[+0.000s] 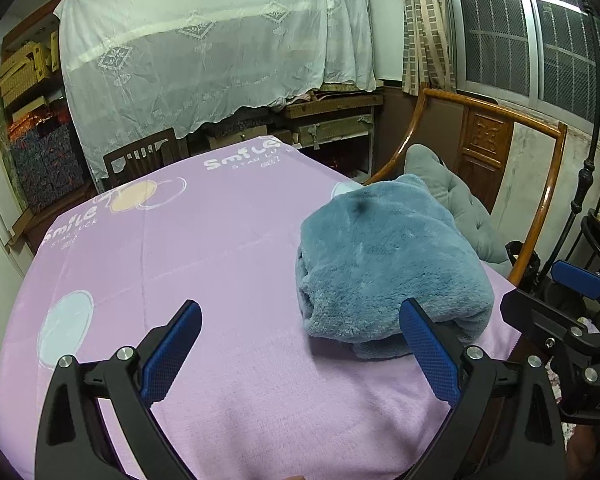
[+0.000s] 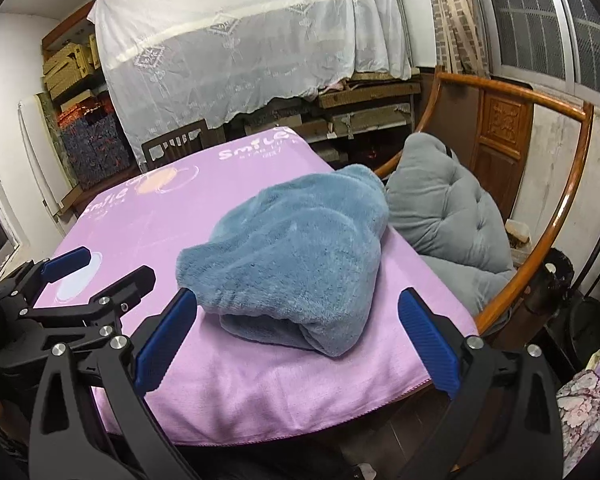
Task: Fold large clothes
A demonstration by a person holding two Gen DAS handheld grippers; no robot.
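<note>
Fleece garment (image 1: pixel 388 264), blue-grey and plush, is lying folded into a thick bundle on the lilac "Smile" blanket (image 1: pixel 204 248) covering the table. In the left wrist view it is sitting right of centre; in the right wrist view (image 2: pixel 296 256) it is filling the middle of the frame, near the blanket's near edge.

Left gripper (image 1: pixel 300 340) is hovering low over the blanket at the bottom of its frame, jaws spread wide, nothing between the blue pads (image 1: pixel 172 356). Its right pad is overlapping the bundle's near edge in the picture; cannot tell whether it is touching.

Right gripper (image 2: pixel 296 336) is likewise standing wide open and holding nothing, with the bundle's near end showing between its fingers and the blanket's hem (image 2: pixel 300 424) just below. It is also showing at the right edge of the left wrist view (image 1: pixel 572 304); the left gripper is showing at the lower left of the right wrist view (image 2: pixel 88 276).

Grey tufted cushion (image 2: pixel 448 216) is resting on the wooden armchair (image 2: pixel 536 96) right of the table. White lace cloth (image 1: pixel 216 40) is hanging across the upper frame, over cluttered shelving.
</note>
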